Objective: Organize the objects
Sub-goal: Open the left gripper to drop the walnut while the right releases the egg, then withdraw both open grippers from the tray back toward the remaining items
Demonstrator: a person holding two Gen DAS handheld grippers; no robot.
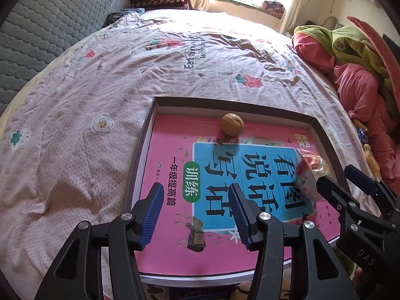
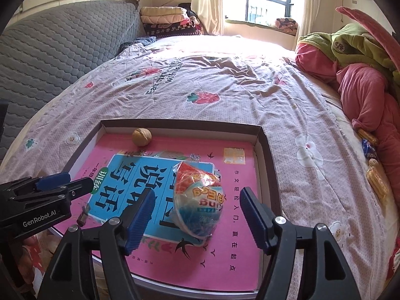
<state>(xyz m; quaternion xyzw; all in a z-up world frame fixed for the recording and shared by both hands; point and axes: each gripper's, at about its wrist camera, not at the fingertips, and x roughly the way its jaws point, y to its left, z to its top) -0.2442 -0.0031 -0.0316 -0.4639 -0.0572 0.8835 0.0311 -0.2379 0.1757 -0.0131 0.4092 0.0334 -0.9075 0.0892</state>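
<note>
Cardboard tray (image 2: 265,140): one walnut (image 2: 142,136), one wrapped snack (image 2: 198,202) (on one book (image 2: 240,225)).

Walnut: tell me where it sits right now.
The walnut lies in the shallow box, on the pink book by the far wall, toward the left in the right wrist view, well beyond the wrapped snack.

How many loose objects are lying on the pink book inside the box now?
2: a walnut near the box's far wall, and a wrapped snack between the open right gripper fingers. None seems hidden.
</note>
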